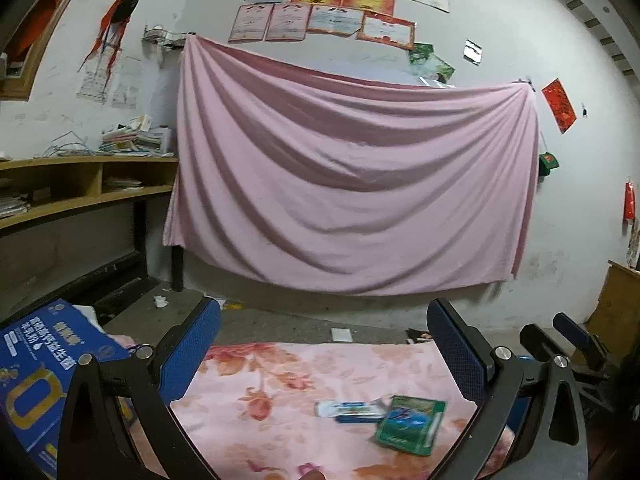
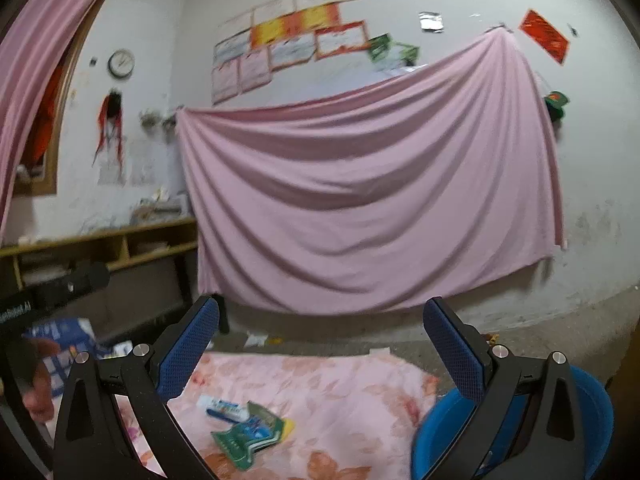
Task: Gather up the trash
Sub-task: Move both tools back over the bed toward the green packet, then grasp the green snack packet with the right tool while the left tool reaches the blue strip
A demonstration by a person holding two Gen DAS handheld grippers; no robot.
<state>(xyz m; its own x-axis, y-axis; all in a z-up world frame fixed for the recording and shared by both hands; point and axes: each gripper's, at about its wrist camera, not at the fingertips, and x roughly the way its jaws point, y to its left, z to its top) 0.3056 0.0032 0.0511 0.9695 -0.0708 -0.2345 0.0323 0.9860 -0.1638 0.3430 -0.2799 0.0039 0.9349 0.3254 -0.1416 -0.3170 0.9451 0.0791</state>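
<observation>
Left wrist view:
Jaws: left gripper (image 1: 324,344) stands spread wide with nothing between its blue pads.
Trash: green packet (image 1: 410,426) and white-and-blue wrapper (image 1: 350,410) lie on the floral cloth (image 1: 280,380) that covers the surface, touching or overlapping at the wrapper's right end.
Bearing: both pieces sit below and right of the jaw gap, close under the right finger.
Long axis: wrapper runs left to right across the picture; the packet is tilted, its long side running from upper right to lower left.
Neighbours: blue carton (image 1: 36,376) at the left edge; right gripper (image 1: 560,332) shows at the right edge, its jaws apart.

Right wrist view:
Jaws: right gripper (image 2: 320,344) is fully spread and empty.
Trash: the same green packet (image 2: 248,436) and wrapper (image 2: 226,404) lie on the cloth, below and left of the jaw gap, near the left finger.
Long axis: wrapper slants slightly down to the right; packet looks crumpled and motion-blurred, so its outline is unclear.
Bin: blue bin (image 2: 440,436) stands low on the right, behind the right finger, beside the cloth's edge.
Person: a hand (image 2: 38,392) holds the other tool at the far left.

Judgement: trash lies between the two grippers; neither is clearly nearer, and either would need to dip and turn inward.
</observation>
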